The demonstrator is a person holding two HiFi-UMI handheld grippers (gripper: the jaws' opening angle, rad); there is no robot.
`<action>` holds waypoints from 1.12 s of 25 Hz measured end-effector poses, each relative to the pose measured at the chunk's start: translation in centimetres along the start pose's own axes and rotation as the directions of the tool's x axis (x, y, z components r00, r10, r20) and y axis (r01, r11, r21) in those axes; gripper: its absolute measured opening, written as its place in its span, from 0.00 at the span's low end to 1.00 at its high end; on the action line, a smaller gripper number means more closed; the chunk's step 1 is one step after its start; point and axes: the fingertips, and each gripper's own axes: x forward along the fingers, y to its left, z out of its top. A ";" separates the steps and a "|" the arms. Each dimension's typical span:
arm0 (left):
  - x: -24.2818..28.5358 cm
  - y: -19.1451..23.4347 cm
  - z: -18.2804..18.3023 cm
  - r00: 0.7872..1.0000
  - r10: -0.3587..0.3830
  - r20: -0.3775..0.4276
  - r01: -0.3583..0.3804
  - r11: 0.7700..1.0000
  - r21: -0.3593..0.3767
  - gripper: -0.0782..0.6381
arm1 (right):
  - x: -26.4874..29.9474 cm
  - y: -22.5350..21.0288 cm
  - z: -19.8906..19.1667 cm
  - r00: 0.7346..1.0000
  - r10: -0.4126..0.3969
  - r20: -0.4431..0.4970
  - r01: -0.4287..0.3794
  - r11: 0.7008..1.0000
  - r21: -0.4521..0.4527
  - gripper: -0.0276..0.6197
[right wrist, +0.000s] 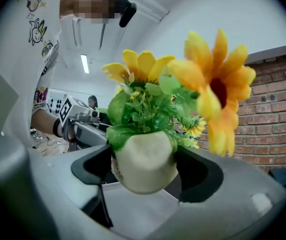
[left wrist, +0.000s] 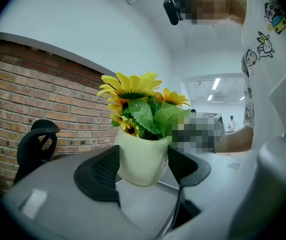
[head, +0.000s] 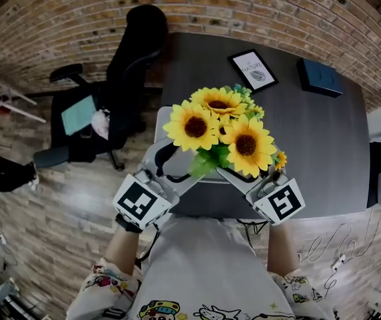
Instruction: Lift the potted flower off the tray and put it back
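Observation:
The potted flower is a cream pot (left wrist: 140,156) filled with yellow sunflowers (head: 220,131). In the head view the blooms hide the pot. My left gripper (head: 177,167) and right gripper (head: 252,177) hold it from opposite sides, low in front of me. Seen from the left gripper view, the pot sits between the black pads (left wrist: 99,173) of the left gripper (left wrist: 142,168). The right gripper (right wrist: 145,170) clamps the same pot (right wrist: 144,161), which leans a little. Its base hangs just above the pale grey tray (head: 164,120), whose surface shows beneath it (right wrist: 133,204).
The tray lies on a dark table (head: 324,152), with a framed picture (head: 253,70) and a dark blue box (head: 319,77) at the far side. A black office chair (head: 134,45) stands at the table's left end, in front of a brick wall. The table's near edge runs just under the grippers.

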 end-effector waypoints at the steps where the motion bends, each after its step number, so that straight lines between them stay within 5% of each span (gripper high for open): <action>1: 0.0 0.5 -0.1 1.000 -0.001 -0.007 0.001 1.000 -0.011 0.55 | 0.4 -0.1 -0.1 1.000 -0.001 -0.004 0.001 1.000 0.009 0.67; 28: 2.7 4.3 -12.6 0.990 -0.023 -0.142 -0.007 0.978 -0.207 0.55 | 4.2 -1.2 -12.6 0.991 0.037 -0.129 -0.014 0.985 0.174 0.67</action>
